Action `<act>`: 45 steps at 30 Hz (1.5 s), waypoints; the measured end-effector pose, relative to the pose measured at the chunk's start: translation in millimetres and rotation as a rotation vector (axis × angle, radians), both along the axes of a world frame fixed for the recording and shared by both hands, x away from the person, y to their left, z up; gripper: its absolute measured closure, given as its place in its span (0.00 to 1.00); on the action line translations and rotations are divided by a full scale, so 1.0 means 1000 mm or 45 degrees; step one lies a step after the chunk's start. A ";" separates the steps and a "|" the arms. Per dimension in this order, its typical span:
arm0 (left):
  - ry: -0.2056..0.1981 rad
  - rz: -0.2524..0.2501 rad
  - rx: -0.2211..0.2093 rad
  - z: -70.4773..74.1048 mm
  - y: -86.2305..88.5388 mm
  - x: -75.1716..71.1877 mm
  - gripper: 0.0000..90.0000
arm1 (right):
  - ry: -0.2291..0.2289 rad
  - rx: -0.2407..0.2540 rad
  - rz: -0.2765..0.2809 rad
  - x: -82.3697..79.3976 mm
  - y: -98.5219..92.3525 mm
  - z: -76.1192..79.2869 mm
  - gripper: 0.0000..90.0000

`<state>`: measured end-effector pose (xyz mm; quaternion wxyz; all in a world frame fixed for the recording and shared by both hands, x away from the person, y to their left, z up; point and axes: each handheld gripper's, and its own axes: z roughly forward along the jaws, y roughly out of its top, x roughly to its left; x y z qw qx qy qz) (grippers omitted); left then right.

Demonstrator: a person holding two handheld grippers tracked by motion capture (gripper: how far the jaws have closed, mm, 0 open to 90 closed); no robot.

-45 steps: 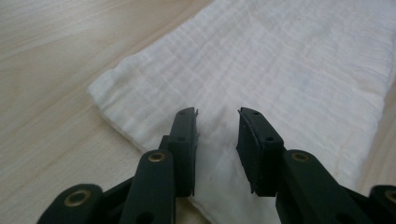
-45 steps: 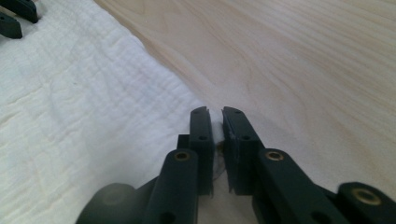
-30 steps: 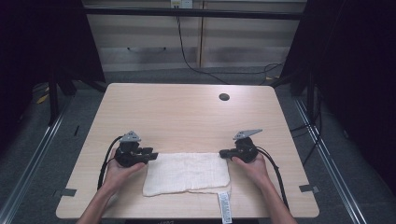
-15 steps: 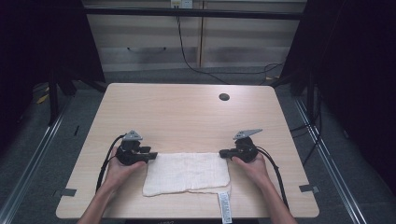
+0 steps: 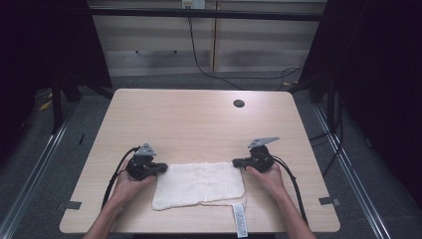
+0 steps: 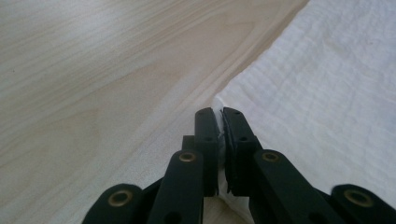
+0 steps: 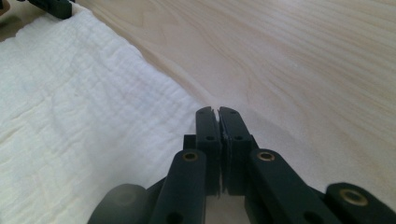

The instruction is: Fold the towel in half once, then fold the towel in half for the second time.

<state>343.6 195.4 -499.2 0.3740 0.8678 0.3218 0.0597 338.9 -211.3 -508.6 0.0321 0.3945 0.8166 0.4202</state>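
now both grippers [image 5: 164, 168] [image 5: 236, 163] pinch the towel's [image 5: 199, 184] corners.

A pale wooden table with rounded corners [image 5: 199, 124] fills mid-frame, a round dark cable hole [image 5: 239, 103] at its upper right. Grey carpeted floor [image 5: 45, 164] surrounds it; black curtains [image 5: 378, 74] darken both upper sides.

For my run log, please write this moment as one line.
left gripper: just closed on corner of white woven cloth | right gripper: shut on opposite corner | cloth: flat on light wooden table
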 end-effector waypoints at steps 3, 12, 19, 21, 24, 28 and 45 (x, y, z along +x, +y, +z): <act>0.014 0.015 -0.035 -0.002 0.001 0.001 0.95 | -0.012 0.028 -0.003 -0.001 -0.001 0.005 0.98; 0.011 0.028 -0.031 -0.001 0.001 0.001 0.96 | -0.097 0.070 0.037 -0.010 -0.002 0.022 0.98; 0.003 0.028 -0.016 -0.001 0.000 0.000 0.96 | -0.113 0.097 0.072 -0.016 -0.001 0.031 0.98; 0.007 0.033 -0.030 -0.002 0.001 0.000 0.96 | -0.121 0.113 0.089 -0.018 -0.001 0.034 0.98; 0.011 0.036 -0.037 -0.002 0.002 0.000 0.96 | -0.122 0.122 0.099 -0.019 -0.001 0.037 0.98; 0.022 0.041 -0.040 -0.002 0.002 0.000 0.96 | -0.137 0.144 0.117 -0.026 0.001 0.042 0.98; 0.014 0.084 -0.042 -0.002 0.001 -0.003 0.96 | -0.081 0.122 0.257 -0.060 0.010 0.042 0.98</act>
